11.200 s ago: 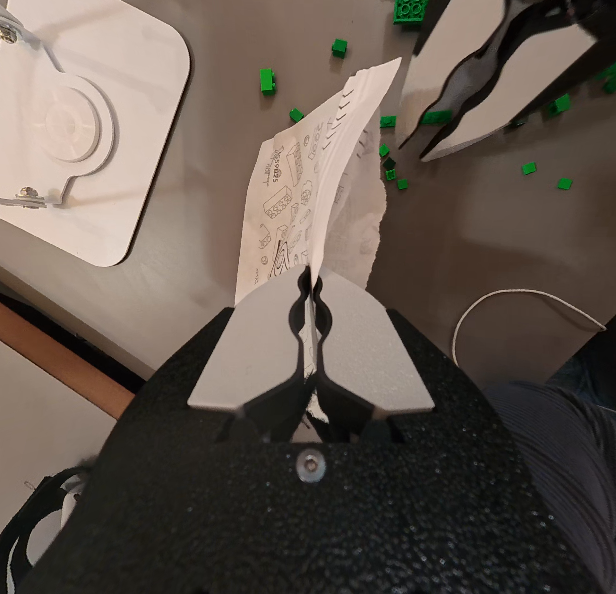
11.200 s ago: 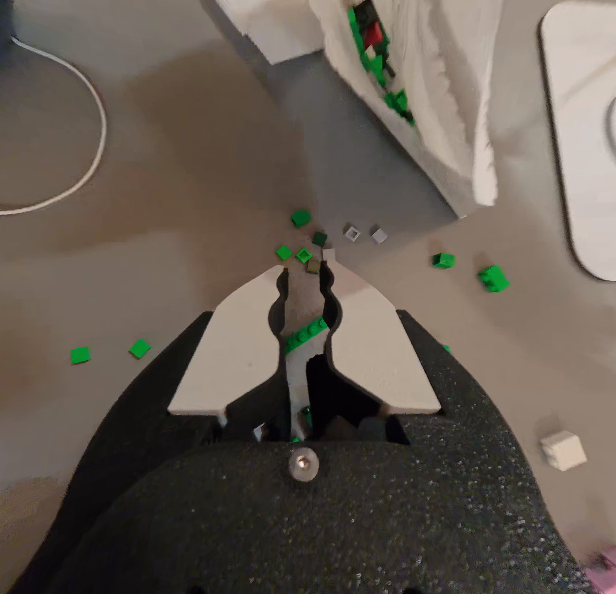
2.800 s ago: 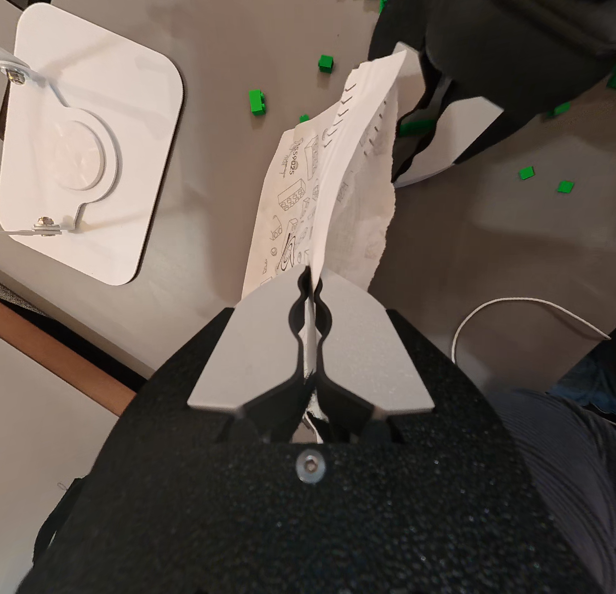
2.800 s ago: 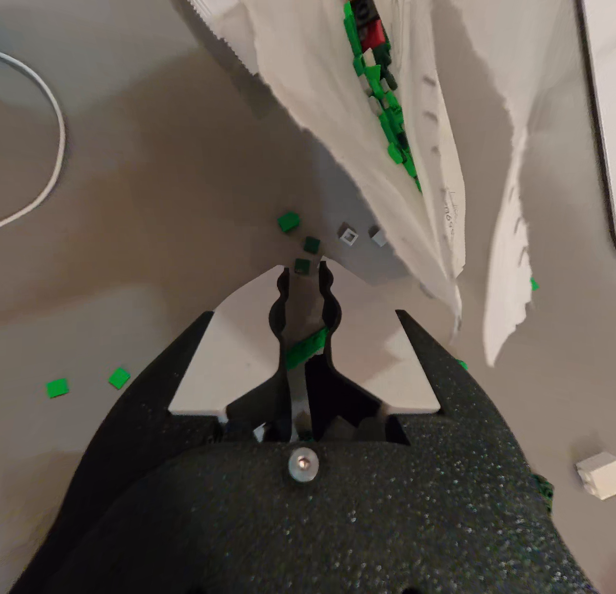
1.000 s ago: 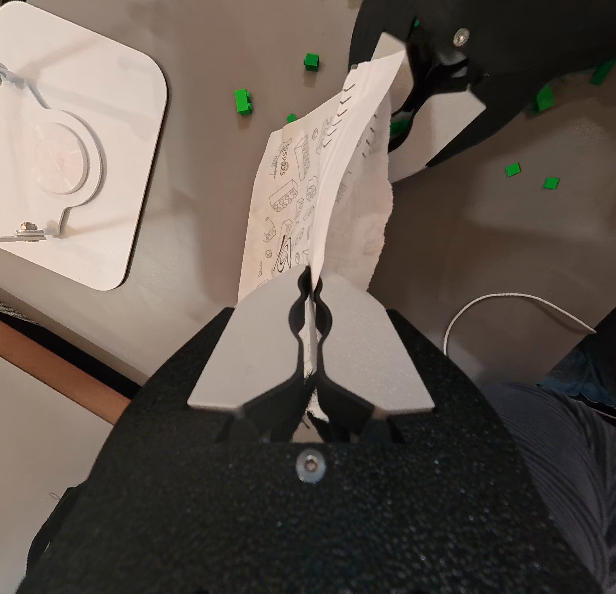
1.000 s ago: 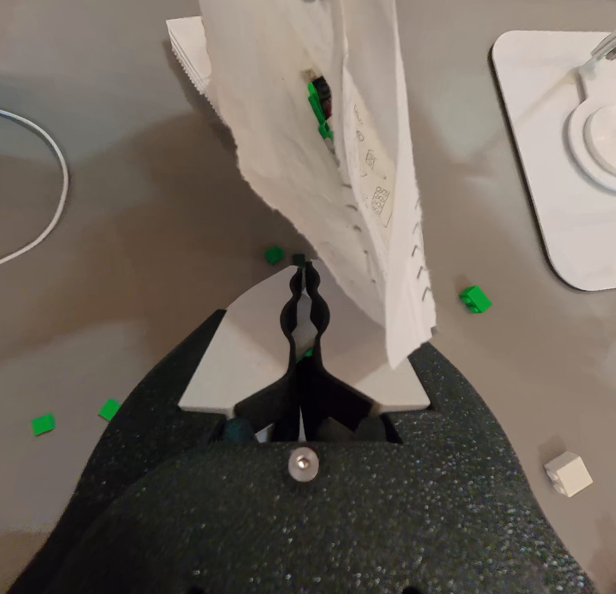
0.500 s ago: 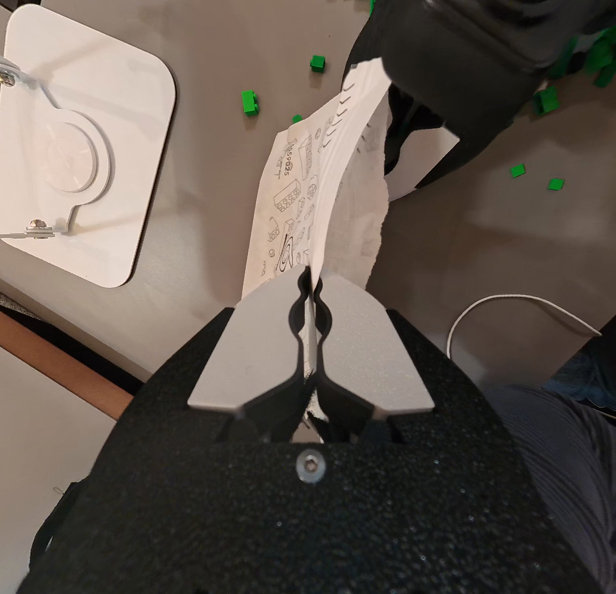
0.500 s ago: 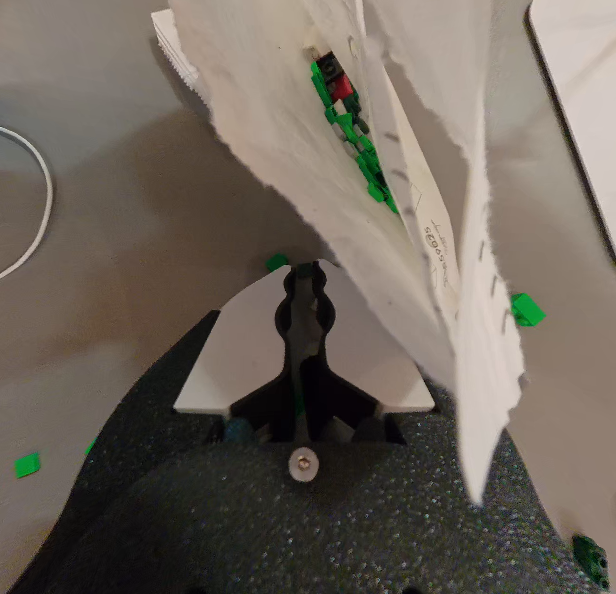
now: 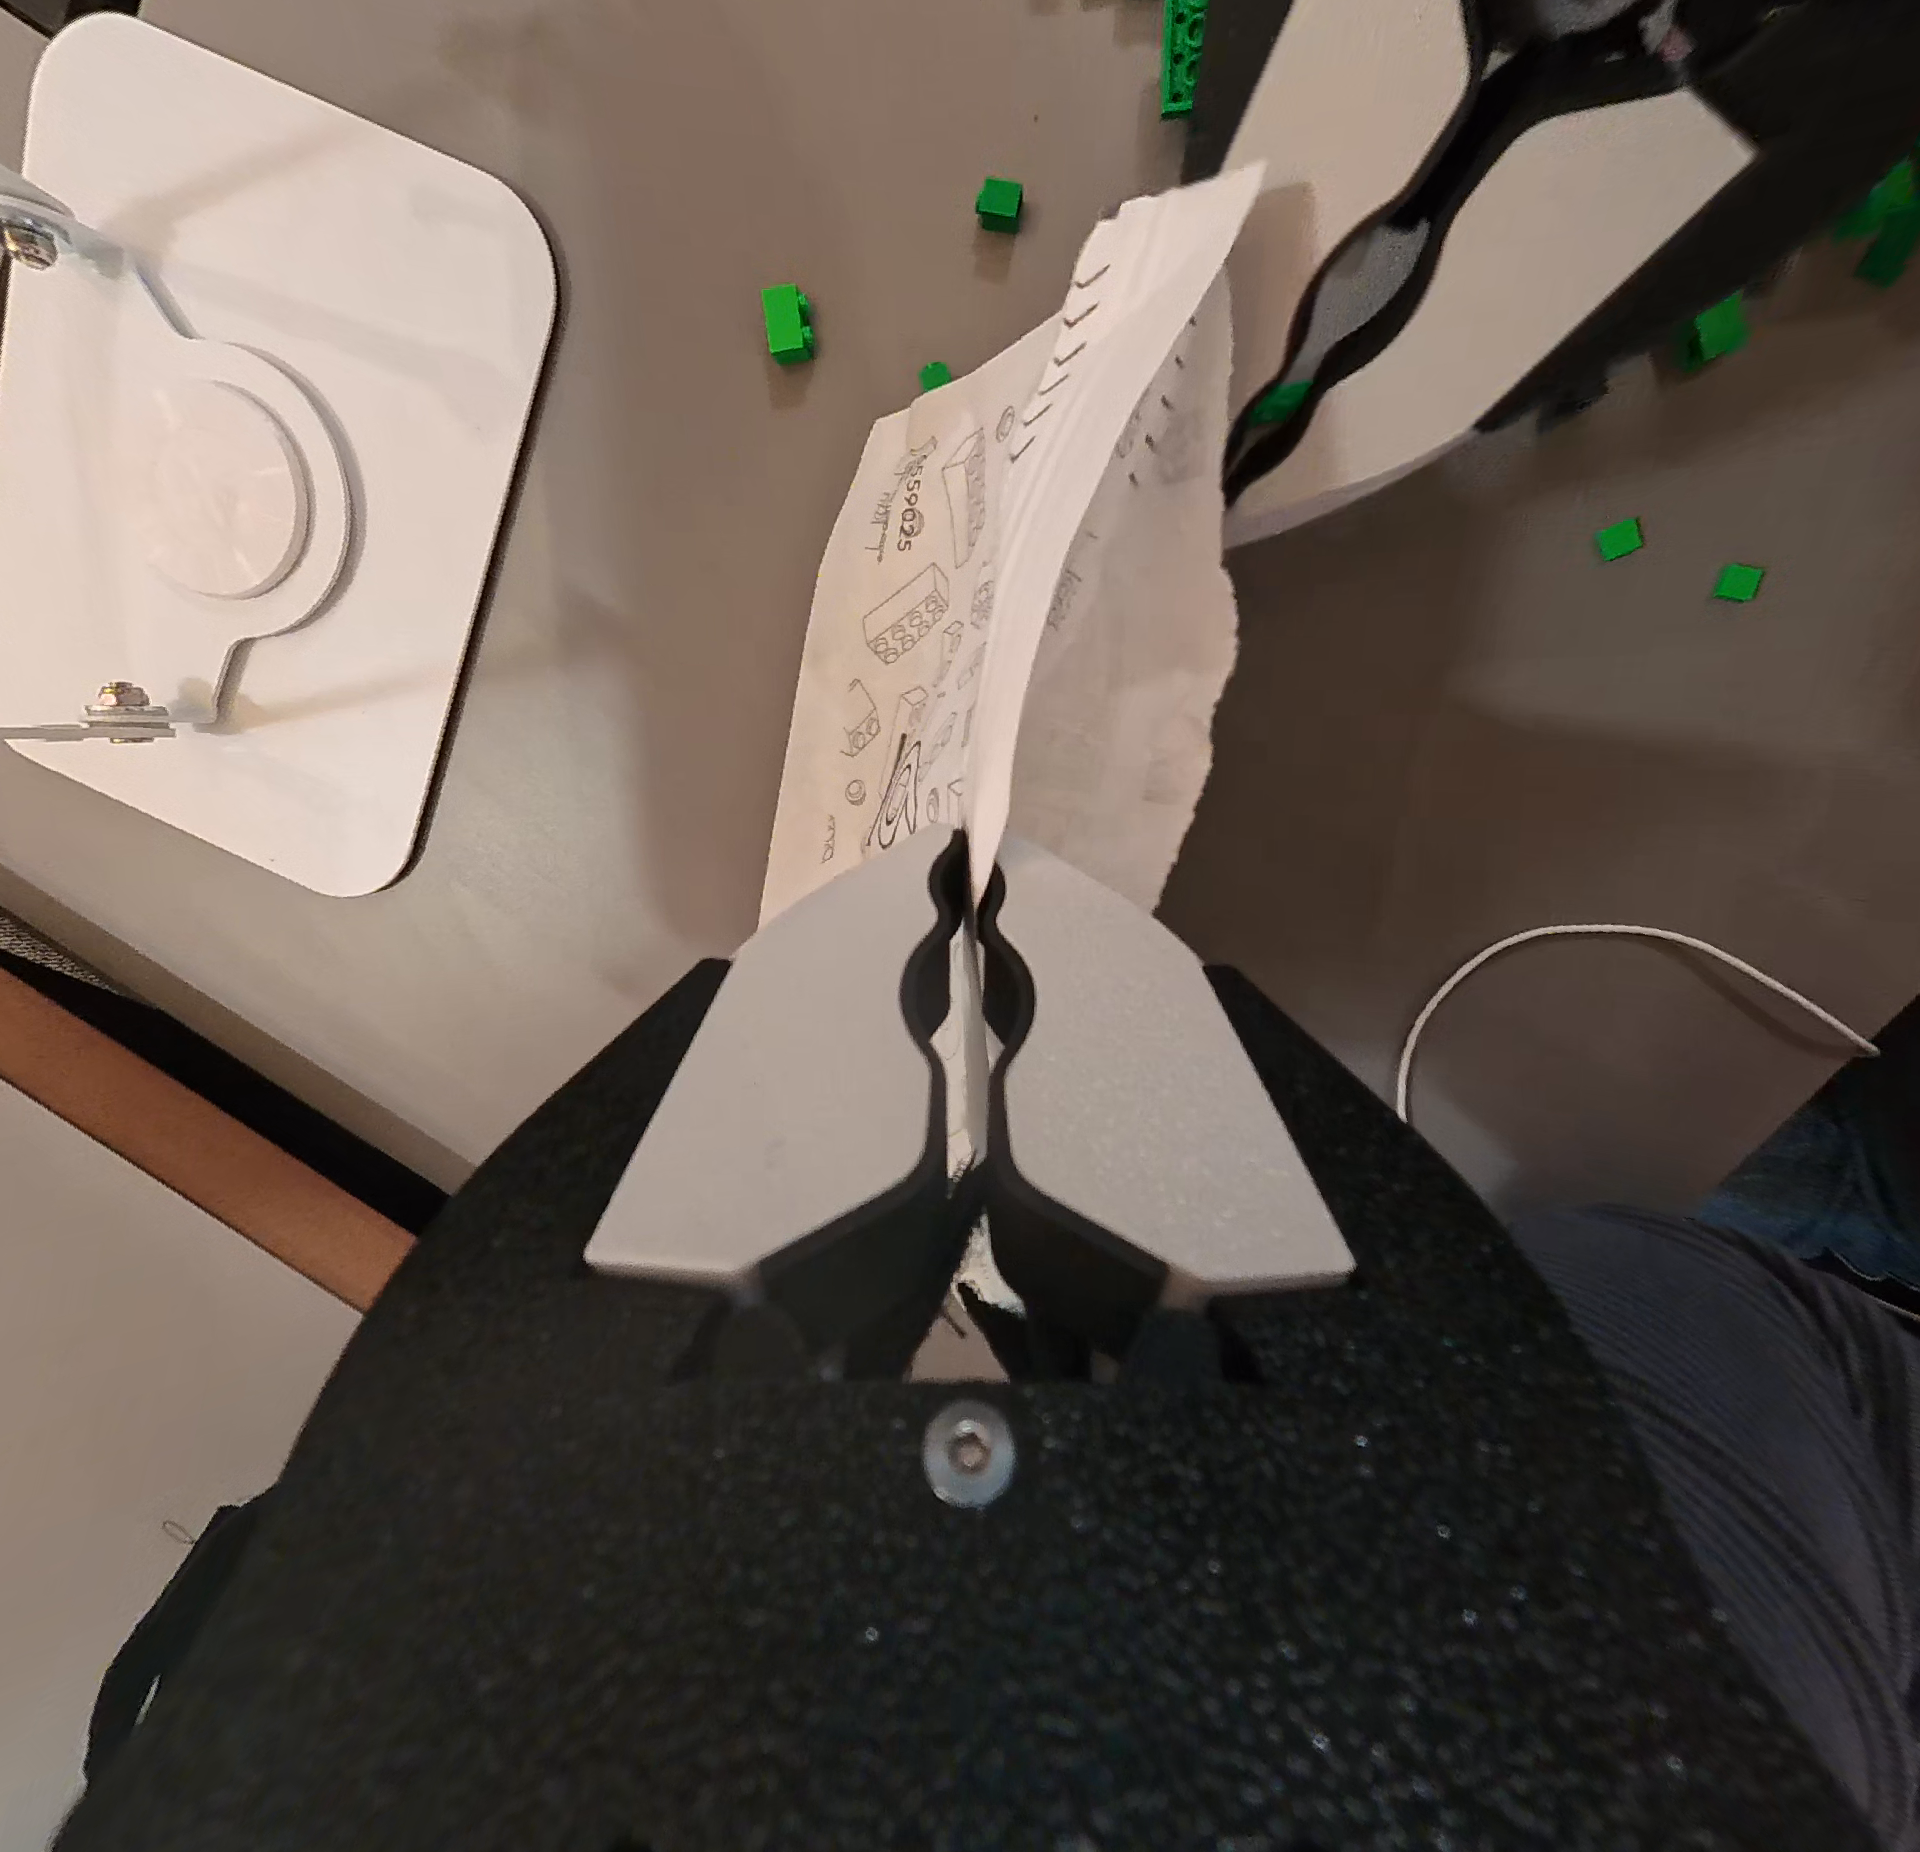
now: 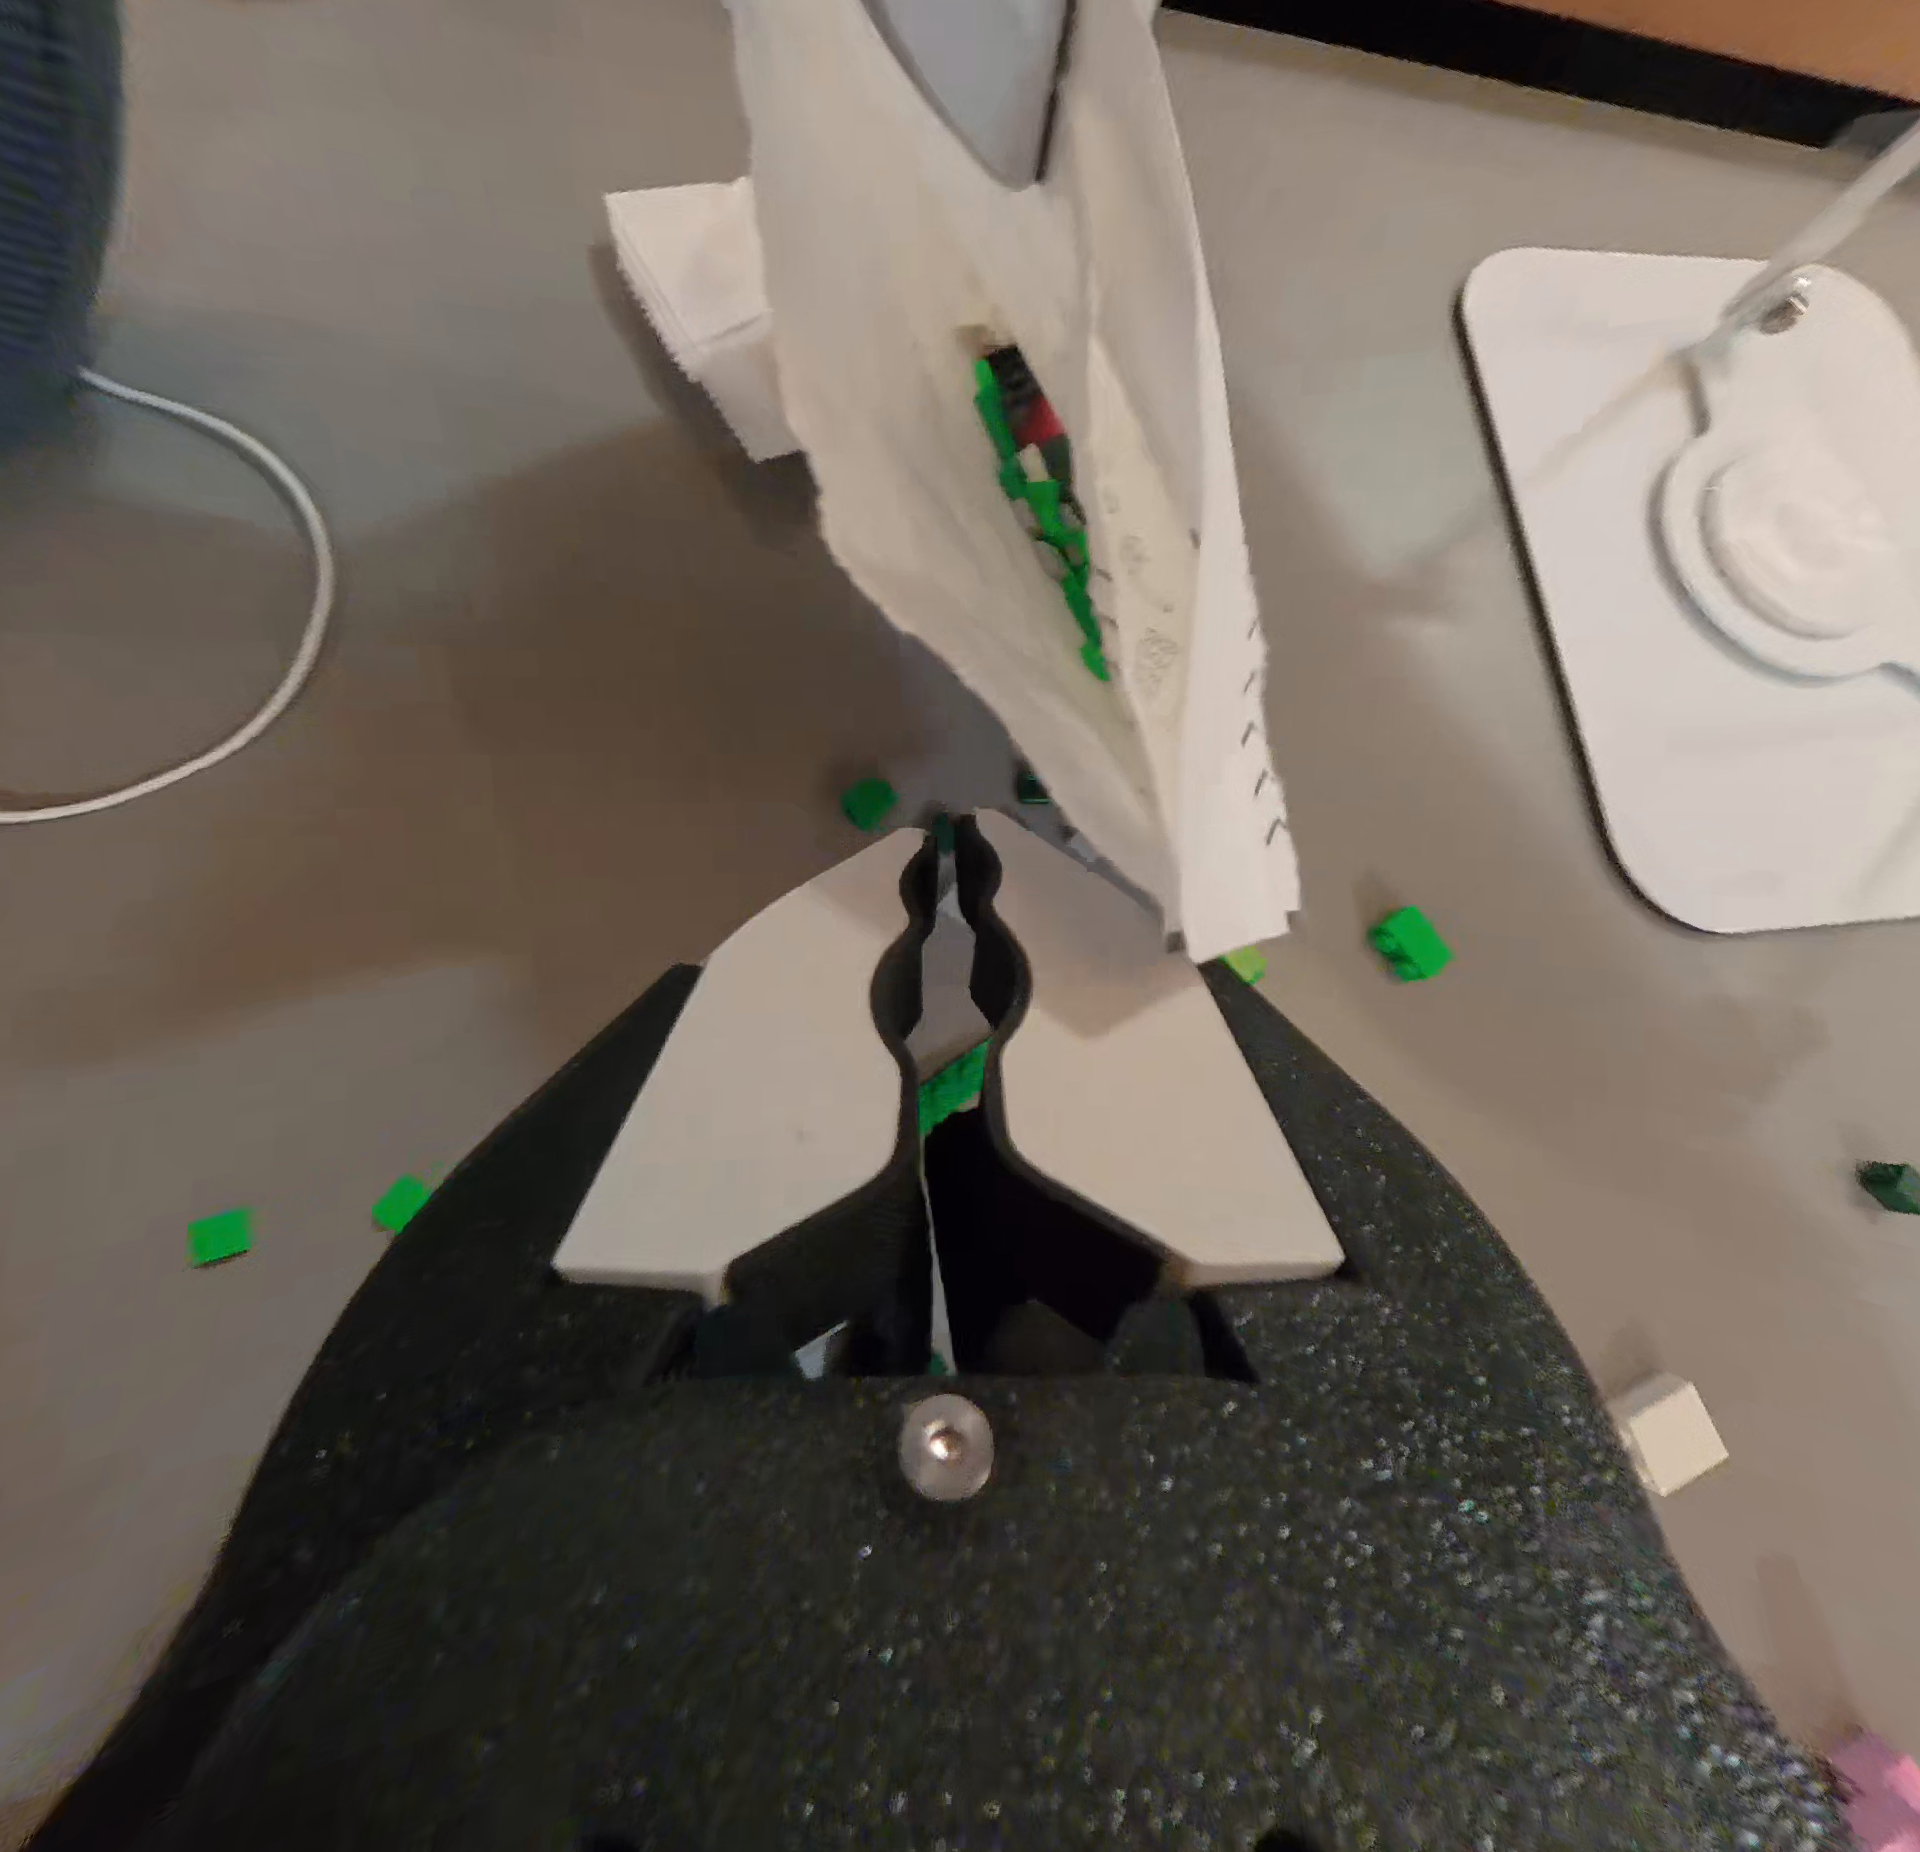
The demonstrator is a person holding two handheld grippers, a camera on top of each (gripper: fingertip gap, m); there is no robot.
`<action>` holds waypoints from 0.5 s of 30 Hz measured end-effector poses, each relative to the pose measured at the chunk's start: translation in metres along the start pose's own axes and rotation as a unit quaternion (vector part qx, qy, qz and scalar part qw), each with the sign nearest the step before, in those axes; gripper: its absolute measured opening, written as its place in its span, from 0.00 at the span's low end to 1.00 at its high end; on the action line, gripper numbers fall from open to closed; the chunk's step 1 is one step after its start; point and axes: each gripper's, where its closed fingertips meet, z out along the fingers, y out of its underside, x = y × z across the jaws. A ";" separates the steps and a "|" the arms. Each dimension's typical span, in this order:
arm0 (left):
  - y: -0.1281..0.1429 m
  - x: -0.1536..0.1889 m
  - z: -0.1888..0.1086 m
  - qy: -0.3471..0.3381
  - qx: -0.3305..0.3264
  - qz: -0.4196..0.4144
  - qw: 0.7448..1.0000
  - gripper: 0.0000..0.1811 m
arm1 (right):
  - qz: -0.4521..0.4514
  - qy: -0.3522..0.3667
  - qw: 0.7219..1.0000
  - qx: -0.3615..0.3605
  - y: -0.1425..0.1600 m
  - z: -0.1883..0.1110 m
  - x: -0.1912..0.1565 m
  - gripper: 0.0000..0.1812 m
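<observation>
My left gripper [image 9: 971, 846] is shut on the lower edge of a torn white paper bag [image 9: 1039, 555] with printed line drawings and holds it up above the grey table. The right wrist view shows the bag [image 10: 935, 452] open towards me, with several green, red and black small bricks [image 10: 1039, 514] inside. My right gripper [image 10: 954, 836] sits just below the bag's open end, its jaws nearly together around a flat green plate [image 10: 956, 1080] lodged deep between the fingers. It also shows in the left wrist view [image 9: 1236, 498], beside the bag's far end.
A white stand base [image 9: 260, 452] lies left of the bag. A white cable [image 10: 291, 576], a stack of white paper [image 10: 696, 275], a white cube [image 10: 1673, 1433] and loose green bricks [image 9: 788, 322] lie on the table. A person's leg [image 9: 1714, 1439] is nearby. Left tips to right tips: about 9 centimeters. From the right gripper's tips to the white cube [image 10: 1673, 1433] is close to 20 centimeters.
My right gripper has drawn back from under the bag's open end, and its jaws closed from open to nearly shut over the last seconds. My left gripper keeps holding the bag.
</observation>
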 end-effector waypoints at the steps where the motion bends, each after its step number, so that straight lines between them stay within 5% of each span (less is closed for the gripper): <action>1: 0.000 -0.001 0.000 -0.002 0.000 0.000 1.000 0.00 | 0.004 0.008 1.000 -0.001 0.002 0.005 0.003 0.03; 6: 0.000 -0.006 -0.002 -0.015 0.004 -0.002 1.000 0.00 | 0.031 -0.016 0.999 -0.032 0.022 0.033 -0.002 0.06; 15: 0.002 -0.006 -0.002 -0.012 0.003 -0.008 1.000 0.00 | 0.070 -0.021 0.997 -0.022 0.024 0.042 0.000 0.07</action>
